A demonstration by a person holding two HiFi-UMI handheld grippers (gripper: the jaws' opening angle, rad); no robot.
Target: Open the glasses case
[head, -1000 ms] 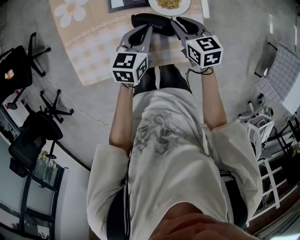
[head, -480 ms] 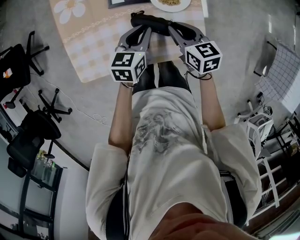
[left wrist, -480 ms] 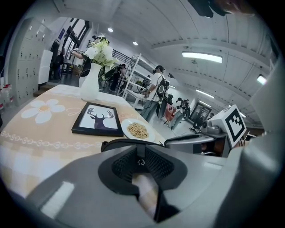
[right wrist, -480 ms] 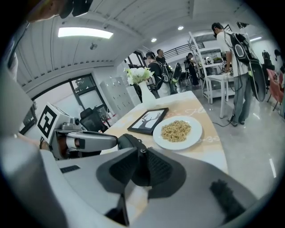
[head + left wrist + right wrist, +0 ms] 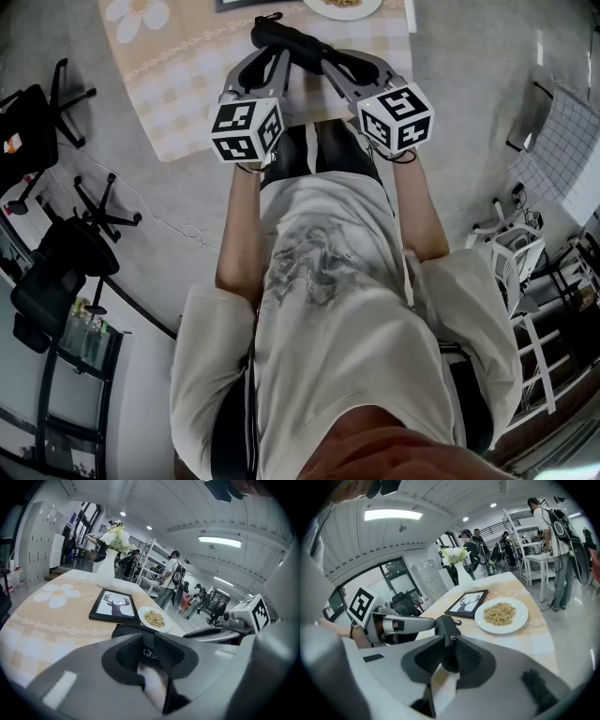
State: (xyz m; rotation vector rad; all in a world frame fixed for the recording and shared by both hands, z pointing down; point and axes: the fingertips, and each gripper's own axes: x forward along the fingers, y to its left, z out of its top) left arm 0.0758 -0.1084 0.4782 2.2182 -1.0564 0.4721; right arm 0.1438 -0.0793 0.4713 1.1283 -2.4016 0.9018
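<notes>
The black glasses case (image 5: 286, 39) lies closed near the front edge of the table with the checked cloth (image 5: 178, 84). My left gripper (image 5: 274, 58) reaches its left part. Those jaws have just been opening, and the printed side of the case (image 5: 124, 629) sits between the left gripper's (image 5: 148, 645) pads without a clear squeeze. My right gripper (image 5: 328, 56) is at the other end. Its jaws have just been easing open a little, but the right gripper (image 5: 449, 657) still pinches the rounded end of the case (image 5: 446, 626).
Just beyond the case are a white plate of grains (image 5: 154, 618) and a framed deer picture (image 5: 114, 605), with a white vase of flowers (image 5: 107, 571) further back. Office chairs (image 5: 70, 253) stand to the left on the floor. People move about in the background.
Both grippers and the case have shifted away from me across the table. The left jaws, earlier together beside the case, now stand apart around it.
</notes>
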